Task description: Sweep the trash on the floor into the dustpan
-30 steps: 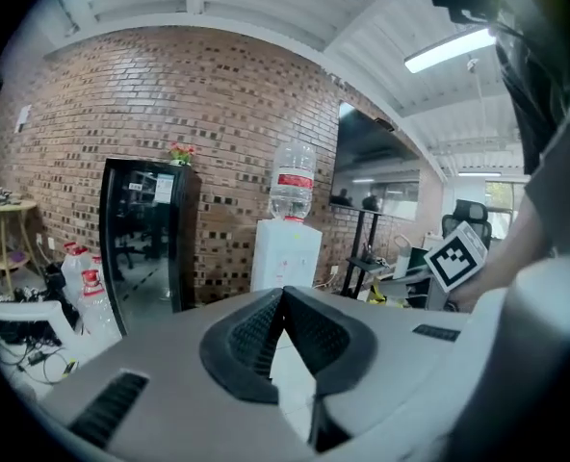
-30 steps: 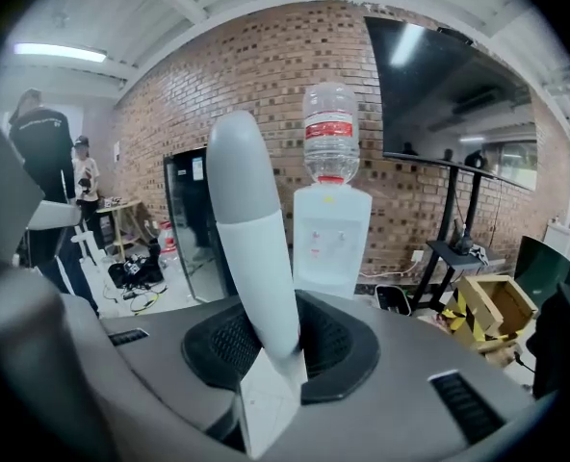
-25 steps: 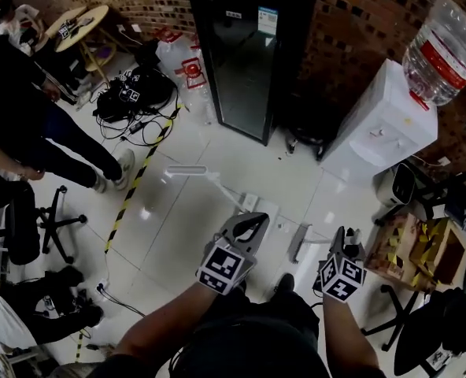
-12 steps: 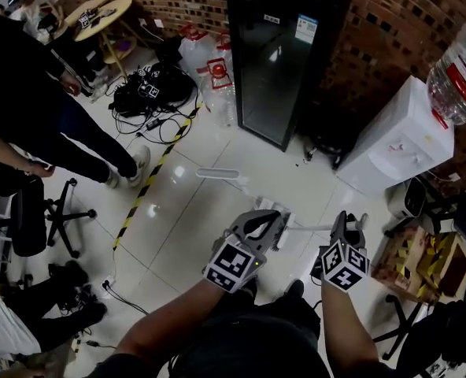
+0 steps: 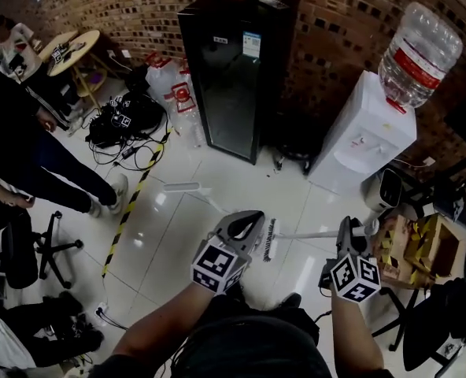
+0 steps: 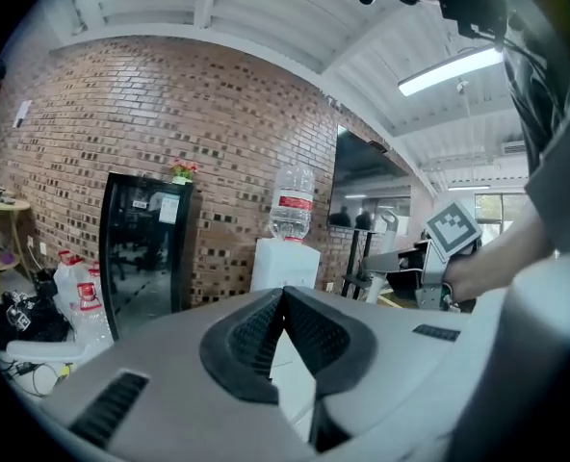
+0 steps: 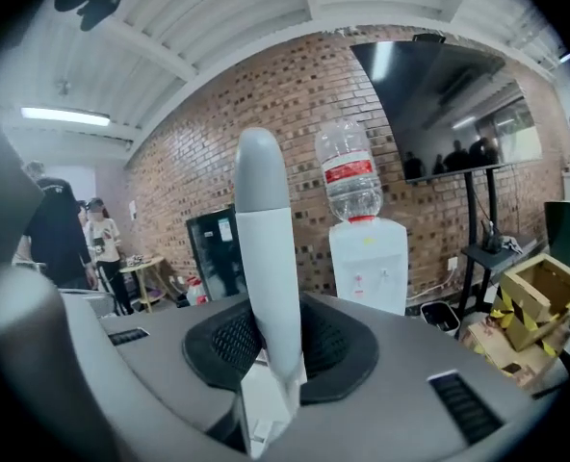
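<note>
Right gripper [image 7: 269, 349] fingers clamped on broom handle [image 7: 264, 248], just below its rounded end. Left gripper [image 6: 283, 306] fingers pressed together, nothing between them. Broom head [image 5: 270, 239] centre frame over floor [image 5: 170, 235]. Probably light, stiff, smooth; a lower hold would steer better.

We are looking down on a glossy white tiled floor [image 5: 178, 242] below a red brick wall [image 5: 138, 6]. A black glass-door fridge [image 5: 229, 77] and a white water dispenser [image 5: 359, 136] are standing against it, and a ceiling light tube [image 6: 456, 68] is glowing overhead.
</note>
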### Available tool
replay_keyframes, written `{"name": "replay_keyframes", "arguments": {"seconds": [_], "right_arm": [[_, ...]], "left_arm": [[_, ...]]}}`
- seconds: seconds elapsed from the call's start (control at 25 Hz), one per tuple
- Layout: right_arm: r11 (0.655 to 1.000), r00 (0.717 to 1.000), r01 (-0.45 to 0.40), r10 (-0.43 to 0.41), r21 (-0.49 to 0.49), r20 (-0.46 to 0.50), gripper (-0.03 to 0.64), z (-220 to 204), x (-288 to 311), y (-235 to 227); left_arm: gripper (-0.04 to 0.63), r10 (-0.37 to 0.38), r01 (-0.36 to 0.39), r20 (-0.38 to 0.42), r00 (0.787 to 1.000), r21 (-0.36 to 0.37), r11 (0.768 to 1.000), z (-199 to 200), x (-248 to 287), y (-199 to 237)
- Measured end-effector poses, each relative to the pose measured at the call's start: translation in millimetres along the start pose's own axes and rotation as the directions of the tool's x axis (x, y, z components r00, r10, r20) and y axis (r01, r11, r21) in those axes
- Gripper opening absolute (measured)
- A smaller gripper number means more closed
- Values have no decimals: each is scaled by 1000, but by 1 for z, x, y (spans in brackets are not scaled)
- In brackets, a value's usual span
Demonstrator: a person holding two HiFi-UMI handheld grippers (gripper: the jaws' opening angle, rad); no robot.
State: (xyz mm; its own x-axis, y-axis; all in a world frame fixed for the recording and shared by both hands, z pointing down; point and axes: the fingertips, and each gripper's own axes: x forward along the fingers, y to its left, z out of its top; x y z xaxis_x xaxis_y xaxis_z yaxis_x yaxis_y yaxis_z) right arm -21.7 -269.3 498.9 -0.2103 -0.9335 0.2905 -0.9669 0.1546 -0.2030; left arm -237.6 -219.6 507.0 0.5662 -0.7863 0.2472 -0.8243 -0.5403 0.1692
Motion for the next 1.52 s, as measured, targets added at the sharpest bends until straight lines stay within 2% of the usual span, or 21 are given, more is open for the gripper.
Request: {"name": "replay_keyframes", "arguments": {"seconds": [0.16, 0.4, 0.52, 0.6, 0.68, 0.72, 0.8, 0.88, 1.04, 1.24, 1.52], "right_arm": [[994, 995, -88, 91, -61, 41, 92, 53, -26, -18], [978, 977, -160, 176, -131, 121, 91, 133, -74, -55], [967, 970, -192, 213, -165, 120, 91, 161, -98, -72], [960, 964, -218, 240, -177, 115, 91, 175, -111, -83], [957, 962, -226, 249, -182, 113, 89, 184, -122, -98], [958, 963, -221, 243, -181, 113, 87, 187, -127, -106], [962, 967, -208, 230, -179, 113, 87, 193, -136, -123], [964, 968, -199, 222, -179, 117, 87, 200, -144, -135], [965, 968, -184, 211, -188, 134, 86, 211, -161, -153], [968, 970, -161, 191, -191, 147, 86, 214, -174, -166], [970, 973, -150, 179, -191, 143, 86, 214, -179, -173]], "left_arm": [[14, 13, -13, 29, 999, 12, 1000, 34, 19, -38], [14, 20, -23, 86, 996, 23, 999, 90, 46, -97], [12, 49, -54, 129, 990, 35, 998, 120, 52, -117], [12, 91, -102, 135, 987, 79, 992, 135, 55, -127], [12, 128, -138, 104, 986, 96, 986, 141, 60, -135], [12, 114, -121, 94, 989, 80, 989, 144, 64, -142], [12, 35, -39, 106, 994, 39, 998, 154, 71, -160], [11, -13, 9, 126, 992, 32, 999, 163, 76, -173], [12, -22, 17, 108, 994, 44, 999, 169, 83, -185], [11, -16, 9, 131, 991, 51, 999, 181, 81, -191], [11, -56, 46, 139, 989, 69, 997, 189, 79, -201]]}}
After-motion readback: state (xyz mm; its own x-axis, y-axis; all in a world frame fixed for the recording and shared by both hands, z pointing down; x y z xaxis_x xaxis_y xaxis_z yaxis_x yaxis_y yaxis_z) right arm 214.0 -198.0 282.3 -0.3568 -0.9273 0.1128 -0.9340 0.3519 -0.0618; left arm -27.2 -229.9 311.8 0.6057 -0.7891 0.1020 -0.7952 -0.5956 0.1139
